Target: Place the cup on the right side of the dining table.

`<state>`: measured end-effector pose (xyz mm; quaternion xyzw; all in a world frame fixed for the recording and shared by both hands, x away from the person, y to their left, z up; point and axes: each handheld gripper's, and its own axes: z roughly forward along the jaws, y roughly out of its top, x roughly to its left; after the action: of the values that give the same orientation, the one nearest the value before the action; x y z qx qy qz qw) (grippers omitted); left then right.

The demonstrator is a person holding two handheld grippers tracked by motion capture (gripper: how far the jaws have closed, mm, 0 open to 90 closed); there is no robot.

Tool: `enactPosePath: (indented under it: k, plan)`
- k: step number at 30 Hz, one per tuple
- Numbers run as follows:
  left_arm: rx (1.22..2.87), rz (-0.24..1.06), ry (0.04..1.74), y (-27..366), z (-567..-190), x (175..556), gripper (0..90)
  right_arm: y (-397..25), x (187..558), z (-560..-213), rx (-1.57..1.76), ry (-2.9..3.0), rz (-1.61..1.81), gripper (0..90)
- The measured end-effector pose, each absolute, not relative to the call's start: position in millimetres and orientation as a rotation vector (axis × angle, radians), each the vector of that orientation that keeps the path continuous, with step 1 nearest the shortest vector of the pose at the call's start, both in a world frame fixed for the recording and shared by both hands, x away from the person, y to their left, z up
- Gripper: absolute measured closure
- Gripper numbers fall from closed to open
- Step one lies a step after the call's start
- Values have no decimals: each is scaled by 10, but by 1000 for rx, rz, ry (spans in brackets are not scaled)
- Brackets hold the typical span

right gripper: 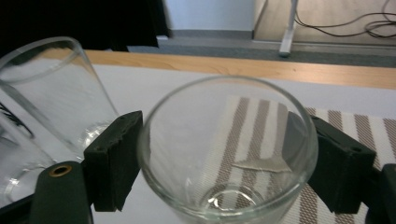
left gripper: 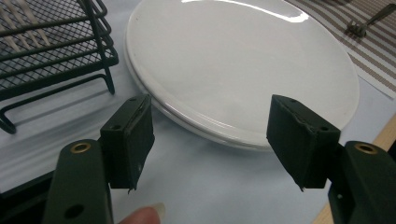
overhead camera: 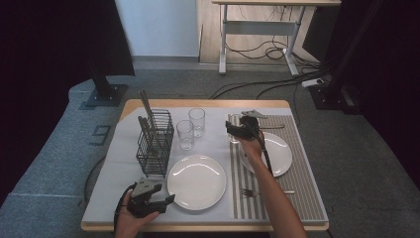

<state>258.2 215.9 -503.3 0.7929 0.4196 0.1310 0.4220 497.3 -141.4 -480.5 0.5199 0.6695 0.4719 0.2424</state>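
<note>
Two grippers are out on the table, and the right gripper (right gripper: 219, 158) has its jaws on either side of a glass (right gripper: 224, 154), pads right up against the walls, so it looks pinched. From the high view that glass (overhead camera: 234, 130) sits at the far left corner of the striped mat (overhead camera: 302, 188), just behind the plate (overhead camera: 277, 153) that lies on the mat. Two more glasses (overhead camera: 196, 119) (overhead camera: 185, 134) stand to the left of the mat, pretty near, and one of them (right gripper: 51, 93) crowds in right beside the left pad. A fork (overhead camera: 250, 192) lies on the mat's near part. The left gripper (left gripper: 210, 135) is spread wide and holds nothing, hovering at the near edge of a second plate (left gripper: 243, 70) left of the mat. A wire basket (overhead camera: 154, 144) stands beyond that, with cutlery in it.
</note>
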Motion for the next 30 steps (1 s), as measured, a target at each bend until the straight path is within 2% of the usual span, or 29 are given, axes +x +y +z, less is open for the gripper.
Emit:
enactPosePath:
  k: [14, 30]
  plan:
    - [1974, 358, 1011, 2097, -4993, 2558, 325, -1472, 4917, -4735, 1435, 1821, 1365, 149]
    - [1969, 359, 1003, 2097, -4973, 2537, 325, -1610, 4766, -4671, 1434, 1766, 1396, 153]
